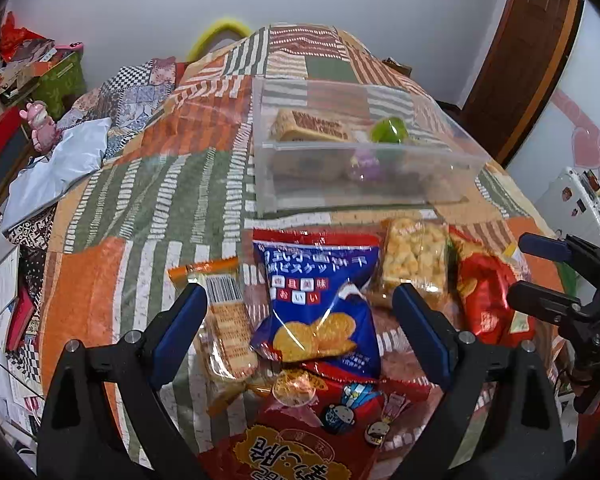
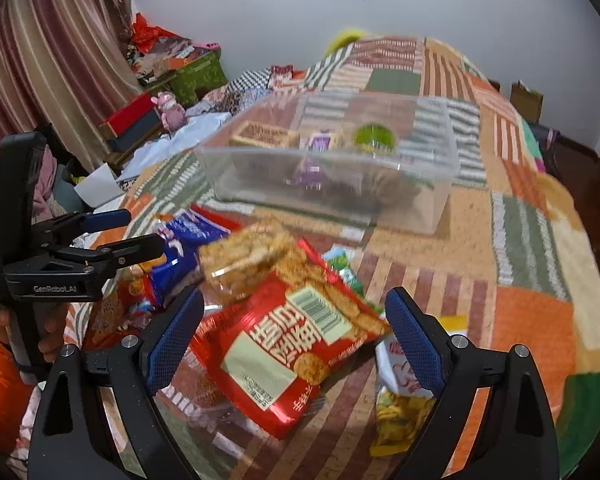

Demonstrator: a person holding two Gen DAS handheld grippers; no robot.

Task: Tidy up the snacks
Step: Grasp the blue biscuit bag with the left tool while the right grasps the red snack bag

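Left claw [image 1: 300, 316] jaws wide, nothing gripped, above blue biscuit bag [image 1: 320, 300] | right claw [image 2: 294, 330] jaws wide, holding nothing, above red snack bag [image 2: 288, 344] | clear bin [image 1: 356, 148] beyond both on patchwork bed [image 1: 140, 200], holding tan bar, green cup, purple packet | loose packs clustered before bin; bare quilt lies left of it

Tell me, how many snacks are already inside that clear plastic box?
3 that I can make out in the clear plastic box: a tan wafer bar at its left, a purple packet in the middle, and a green round snack toward its right. Glare may hide others.
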